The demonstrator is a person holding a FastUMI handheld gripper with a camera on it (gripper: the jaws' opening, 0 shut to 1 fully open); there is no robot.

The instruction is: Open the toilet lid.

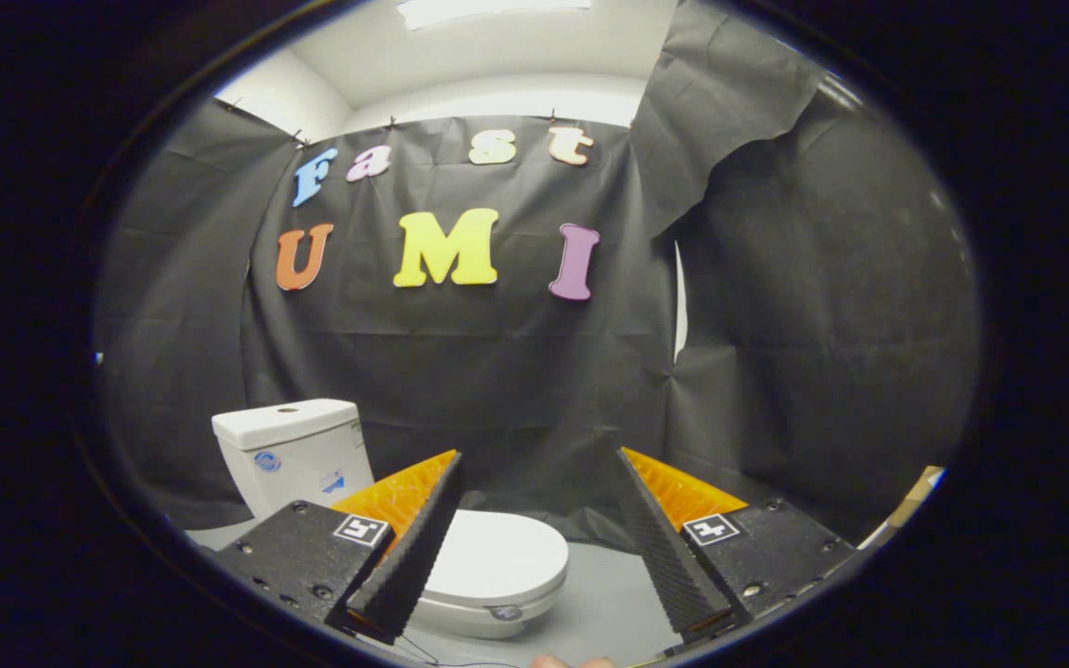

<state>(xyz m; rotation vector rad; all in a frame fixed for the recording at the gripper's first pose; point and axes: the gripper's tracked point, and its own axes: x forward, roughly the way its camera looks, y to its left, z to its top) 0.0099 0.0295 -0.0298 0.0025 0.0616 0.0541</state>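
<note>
A small white toilet stands on the grey floor against the black cloth wall. Its lid [502,557] lies flat and closed over the bowl, and the white tank [293,455] rises behind it to the left. My gripper [539,468] is open, its fingers wide apart with nothing between them. The left finger [414,547] overlaps the lid's left part in the view; the right finger [664,547] stands well to the right of the bowl. The toilet sits below and just ahead of the fingers, not touched by them.
Black cloth walls close in behind and on both sides. Grey floor [604,603] stretches to the right of the bowl. A pale cardboard-like edge [915,501] shows at the far right. A fingertip [558,661] of the person peeks in at the bottom.
</note>
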